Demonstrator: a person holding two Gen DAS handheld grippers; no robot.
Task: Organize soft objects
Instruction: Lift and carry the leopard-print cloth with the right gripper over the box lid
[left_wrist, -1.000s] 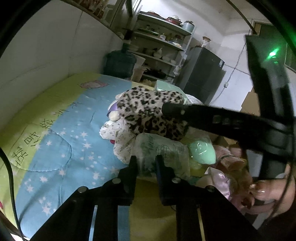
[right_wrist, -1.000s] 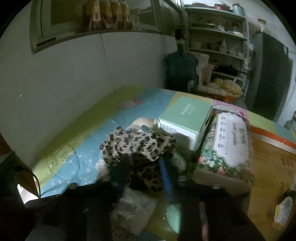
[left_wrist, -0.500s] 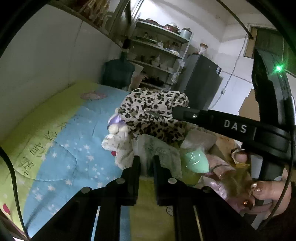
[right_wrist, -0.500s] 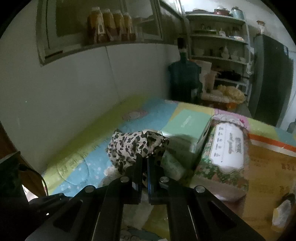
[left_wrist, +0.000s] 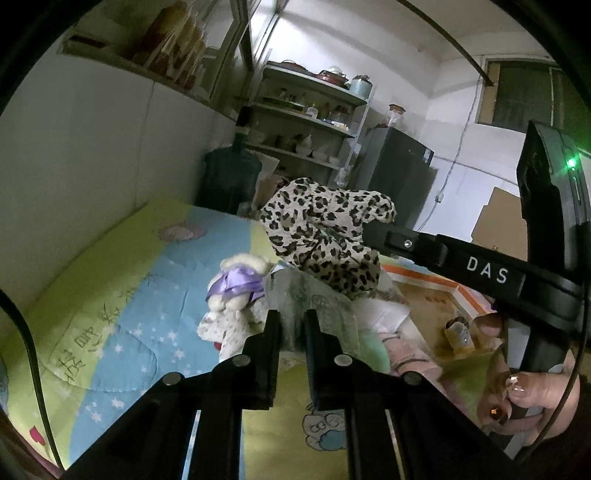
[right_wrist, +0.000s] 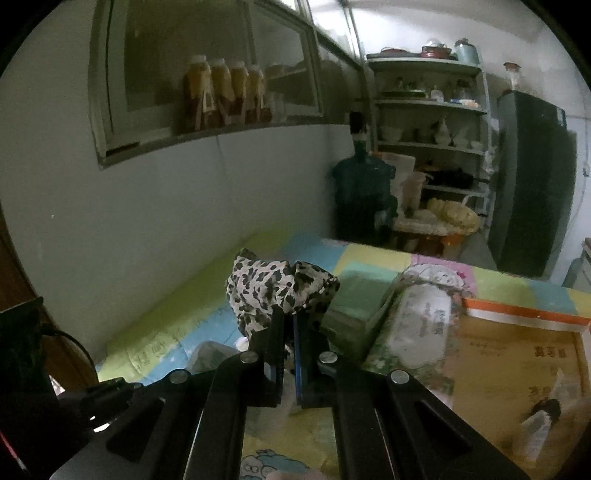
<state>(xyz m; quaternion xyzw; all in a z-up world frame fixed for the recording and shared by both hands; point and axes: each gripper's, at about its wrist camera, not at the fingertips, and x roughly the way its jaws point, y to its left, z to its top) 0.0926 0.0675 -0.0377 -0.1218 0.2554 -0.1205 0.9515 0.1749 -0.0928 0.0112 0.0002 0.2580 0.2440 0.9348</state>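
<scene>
In the left wrist view my left gripper (left_wrist: 293, 317) is shut on a clear plastic packet with green print (left_wrist: 317, 301), held up over the bed. Just behind it hangs a leopard-print cloth (left_wrist: 325, 236), pinched by my right gripper (left_wrist: 369, 230), which reaches in from the right. The right wrist view shows the right gripper (right_wrist: 289, 318) shut on that leopard-print cloth (right_wrist: 273, 288), which bunches above the fingertips. A plush toy with a purple ribbon (left_wrist: 236, 284) lies on the quilt, left of the packet.
A blue and yellow-green quilt (left_wrist: 110, 314) runs along the white wall at left. A green box (right_wrist: 354, 299) and a floral tissue pack (right_wrist: 417, 325) sit right of the cloth. A water jug (right_wrist: 364, 199), shelves and a dark fridge (right_wrist: 528, 184) stand behind. A person's hand (left_wrist: 524, 391) grips the right handle.
The right jaws closed on the leopard-print cloth. Both grippers have risen, lifting the cloth and the packet off the pile. The plush toy underneath now shows.
</scene>
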